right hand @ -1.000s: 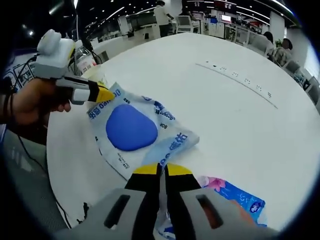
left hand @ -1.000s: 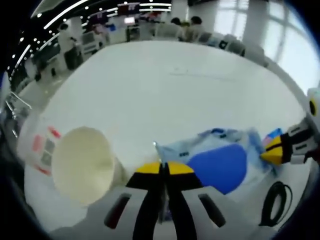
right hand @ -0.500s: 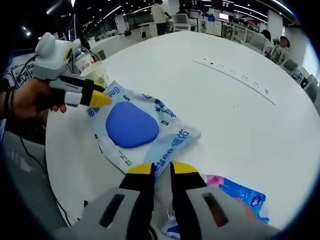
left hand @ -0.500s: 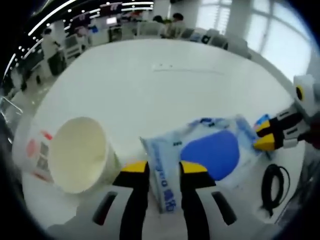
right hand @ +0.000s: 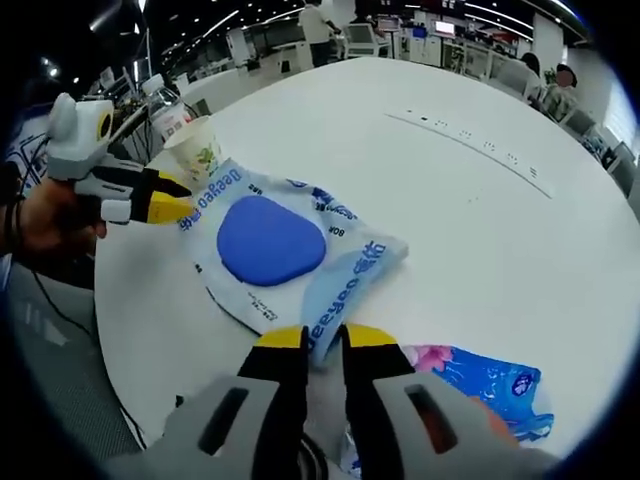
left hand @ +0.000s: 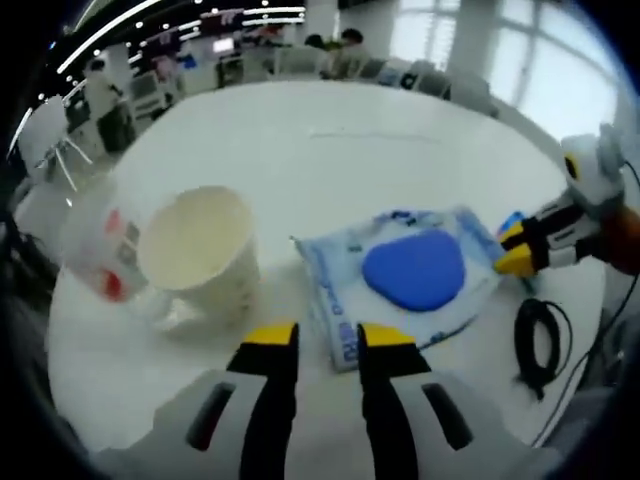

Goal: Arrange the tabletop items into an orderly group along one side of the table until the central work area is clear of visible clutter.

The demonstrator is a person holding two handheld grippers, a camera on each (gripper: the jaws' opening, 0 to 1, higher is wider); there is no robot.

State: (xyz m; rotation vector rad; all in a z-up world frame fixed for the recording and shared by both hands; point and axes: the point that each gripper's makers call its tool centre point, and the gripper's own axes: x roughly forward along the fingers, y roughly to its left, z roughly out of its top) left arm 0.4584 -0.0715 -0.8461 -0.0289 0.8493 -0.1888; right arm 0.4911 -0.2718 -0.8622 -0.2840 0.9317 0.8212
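In the left gripper view, a paper cup [left hand: 200,245] stands at left on the white surface [left hand: 330,150]. The left gripper [left hand: 328,335] is parted, empty, just short of the blue wipes pack [left hand: 405,275]. The right gripper [right hand: 322,338] gapes likewise at the pack's opposite edge, a floral packet [right hand: 480,385] beside it.

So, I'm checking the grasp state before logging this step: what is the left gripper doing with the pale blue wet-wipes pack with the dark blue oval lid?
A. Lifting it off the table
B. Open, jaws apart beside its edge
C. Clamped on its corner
B: in the left gripper view the left gripper has its yellow-tipped jaws apart, and the pale blue wet-wipes pack lies flat on the white table.
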